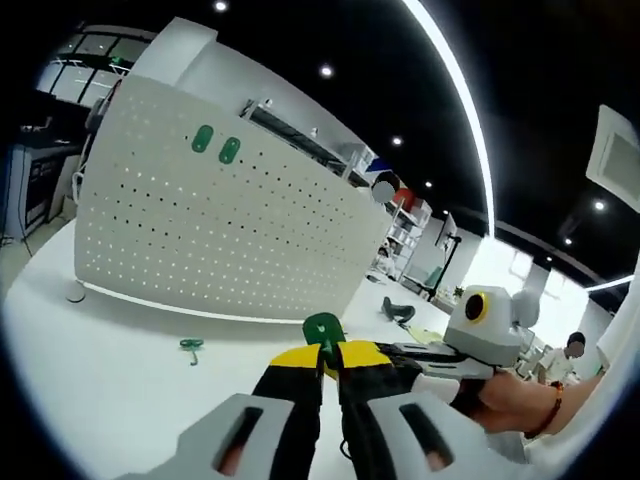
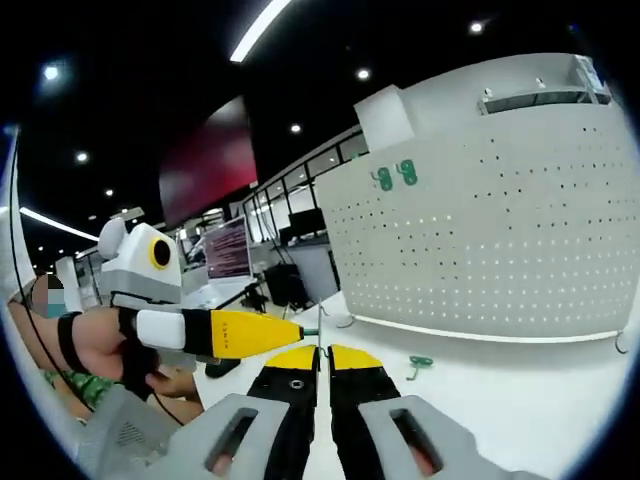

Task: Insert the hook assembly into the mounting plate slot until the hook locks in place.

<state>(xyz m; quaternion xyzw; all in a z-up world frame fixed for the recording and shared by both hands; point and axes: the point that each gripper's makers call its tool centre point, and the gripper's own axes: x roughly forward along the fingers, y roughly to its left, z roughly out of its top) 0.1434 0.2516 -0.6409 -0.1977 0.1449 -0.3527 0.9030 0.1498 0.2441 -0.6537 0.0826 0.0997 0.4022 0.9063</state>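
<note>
**Green hook in the left jaws, pegboard waiting**

Biggest thing out there is the white perforated mounting plate (image 1: 215, 235), standing upright on the far side of the white table (image 1: 90, 370), and two green hooks (image 1: 215, 146) already sit side by side high up on its face. Nearer us, one loose green hook (image 1: 191, 346) lies on the tabletop, well apart from both tools.

Now the left gripper (image 1: 325, 362): its jaws are pinched narrow around a green hook assembly (image 1: 323, 327), which pokes up between the yellow tips. The right gripper (image 2: 320, 357) comes in beside it, jaws drawn together with only a thin seam between them, and I can't make out anything held there.

My read is the carry to the plate is the step in hand. To do it well, keep the hook square to the board, line its tabs up with a row of slots next to the mounted pair, press straight in, then down until it seats. A tilted approach would likely jam.
</note>
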